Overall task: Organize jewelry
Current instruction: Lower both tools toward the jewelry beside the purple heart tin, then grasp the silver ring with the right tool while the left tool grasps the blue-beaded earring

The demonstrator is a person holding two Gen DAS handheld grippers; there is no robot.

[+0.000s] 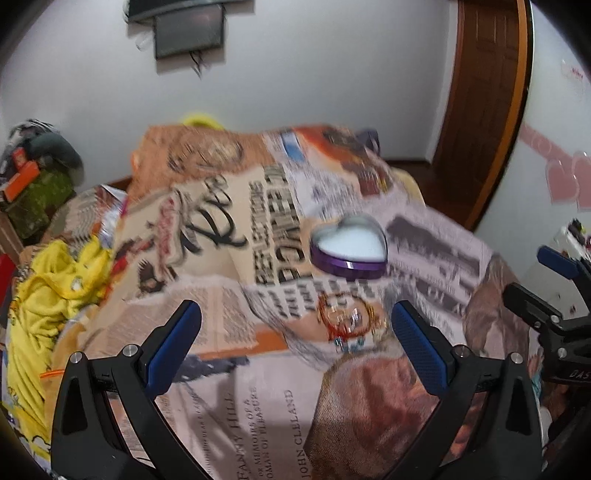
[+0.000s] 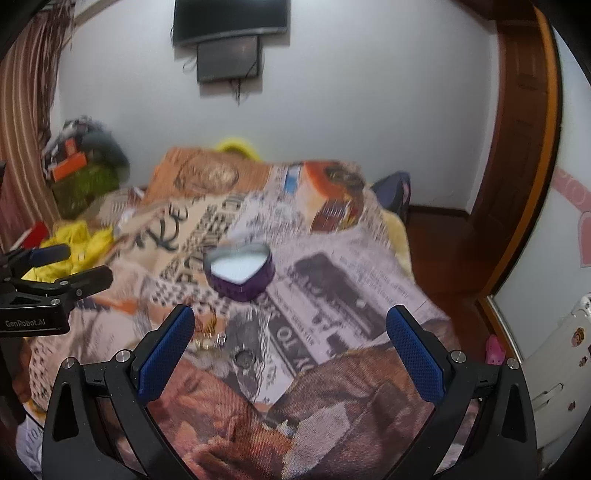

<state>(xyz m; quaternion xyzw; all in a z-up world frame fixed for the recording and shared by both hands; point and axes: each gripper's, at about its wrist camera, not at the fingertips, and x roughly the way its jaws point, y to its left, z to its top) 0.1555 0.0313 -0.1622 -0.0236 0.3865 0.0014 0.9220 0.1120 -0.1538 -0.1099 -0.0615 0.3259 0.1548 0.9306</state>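
Nothing was picked up yet. Both the left gripper (image 1: 295, 332) and right gripper (image 2: 290, 334) hung wide open and empty over the blanket (image 1: 229, 369). The jewelry (image 1: 349, 319) lay loose just beside the open tin (image 1: 349, 245). I'd guess the next move was pinching one small piece, which looked fiddly.

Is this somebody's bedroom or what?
Probably a bedroom. A bed covered with a newspaper-print blanket fills the middle, a dark screen hangs on the wall above it, and a wooden door stands at the right. Clothes lie piled beside the bed.
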